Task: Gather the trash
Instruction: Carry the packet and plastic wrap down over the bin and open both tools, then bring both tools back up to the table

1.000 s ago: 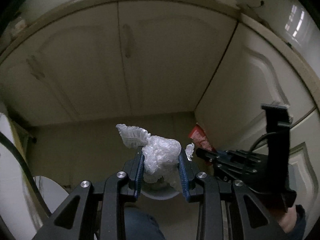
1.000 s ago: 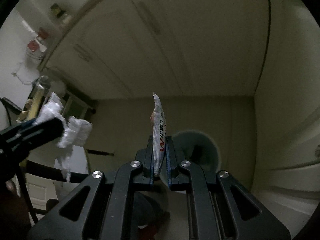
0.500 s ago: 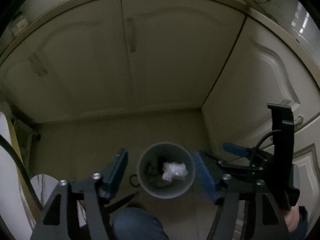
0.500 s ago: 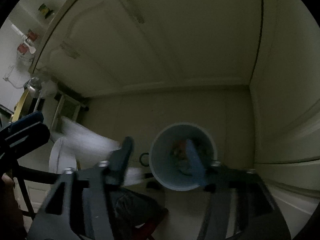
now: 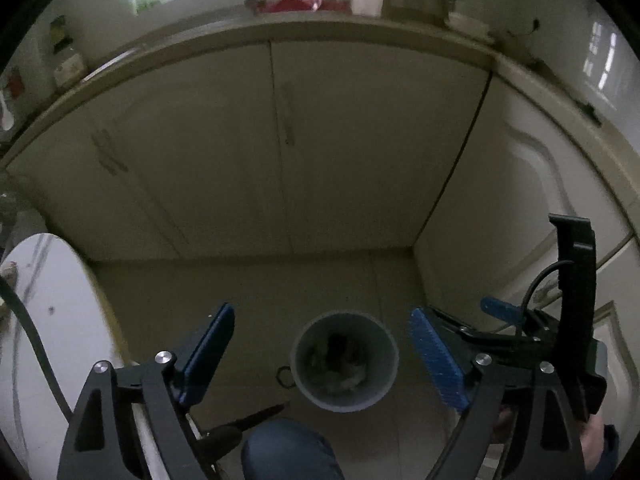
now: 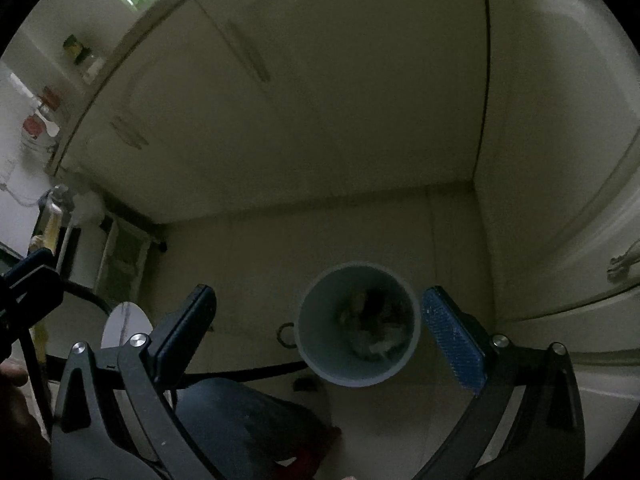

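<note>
Facing both tools, cream cabinet doors (image 5: 280, 140) meet in a corner and rise from a pale tiled floor (image 5: 260, 292). A worktop edge (image 5: 320, 30) runs above the doors, with a blurred red item behind it that cannot be identified.

To the left of the left tool (image 5: 320, 354), a white rounded object (image 5: 52, 320) stands on the floor; what it is cannot be told. A dark cable (image 5: 28, 340) crosses it.

Directly ahead of and below both tools, a grey round bin (image 5: 345, 364) stands upright on the floor, seen from above. In each wrist view it sits between the two fingers of that tool. The trash (image 6: 376, 328) lies inside the bin at the bottom, a dim crumpled heap; single pieces cannot be told apart.

The left tool is spread wide, blue pads (image 5: 436, 356) facing inward, nothing between them. The right tool (image 6: 320, 334) is likewise spread wide and empty. In the left wrist view the right tool appears just to the right, gripped by a hand (image 5: 596, 440).

A small dark ring (image 6: 286, 334) lies on the floor touching or just beside the bin's left wall. The person's blue-clad knee (image 5: 288, 448) shows beneath the left tool.
</note>
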The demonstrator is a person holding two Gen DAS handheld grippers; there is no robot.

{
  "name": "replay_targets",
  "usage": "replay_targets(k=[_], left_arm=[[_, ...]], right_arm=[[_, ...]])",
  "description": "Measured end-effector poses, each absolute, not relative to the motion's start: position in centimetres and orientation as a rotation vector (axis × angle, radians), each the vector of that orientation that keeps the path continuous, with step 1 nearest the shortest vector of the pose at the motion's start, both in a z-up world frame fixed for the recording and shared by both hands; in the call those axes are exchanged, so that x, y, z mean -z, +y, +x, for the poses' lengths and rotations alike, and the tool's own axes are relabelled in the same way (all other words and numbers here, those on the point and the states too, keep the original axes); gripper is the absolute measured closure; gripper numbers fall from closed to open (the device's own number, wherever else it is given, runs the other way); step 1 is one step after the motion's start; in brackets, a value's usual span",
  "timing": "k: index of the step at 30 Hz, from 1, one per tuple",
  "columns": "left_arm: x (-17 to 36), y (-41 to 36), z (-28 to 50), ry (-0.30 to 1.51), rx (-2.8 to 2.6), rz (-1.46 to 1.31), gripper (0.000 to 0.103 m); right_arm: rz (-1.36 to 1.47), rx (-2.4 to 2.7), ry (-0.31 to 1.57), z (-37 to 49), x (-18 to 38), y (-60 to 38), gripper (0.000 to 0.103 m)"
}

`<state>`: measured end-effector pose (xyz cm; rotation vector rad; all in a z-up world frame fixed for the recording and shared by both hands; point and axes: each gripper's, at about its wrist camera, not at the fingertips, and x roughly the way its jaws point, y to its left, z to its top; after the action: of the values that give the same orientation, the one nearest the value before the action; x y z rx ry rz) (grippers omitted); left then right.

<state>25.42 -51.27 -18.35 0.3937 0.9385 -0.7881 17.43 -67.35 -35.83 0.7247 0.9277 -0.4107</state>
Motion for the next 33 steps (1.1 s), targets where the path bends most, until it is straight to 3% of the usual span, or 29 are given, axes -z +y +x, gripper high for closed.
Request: replay_targets(k=[15, 22, 33], left_arm=[[9.9, -39.6, 24.1, 0.739, 0.698, 0.184, 0.007], [7.0, -27.9, 22.3, 0.649, 0.600, 0.052, 0.005], [7.8, -6.9, 19.2, 0.620, 0.343, -0.105, 0.004]], right_arm=[[0.583, 0.288, 0.733, 19.3, 22.6, -59.1, 0.000], [0.439, 0.158, 0.644, 21.6, 15.8, -51.4, 0.000], [0.279, -0.031, 0.617, 27.7, 11.4, -38.7, 0.000]])
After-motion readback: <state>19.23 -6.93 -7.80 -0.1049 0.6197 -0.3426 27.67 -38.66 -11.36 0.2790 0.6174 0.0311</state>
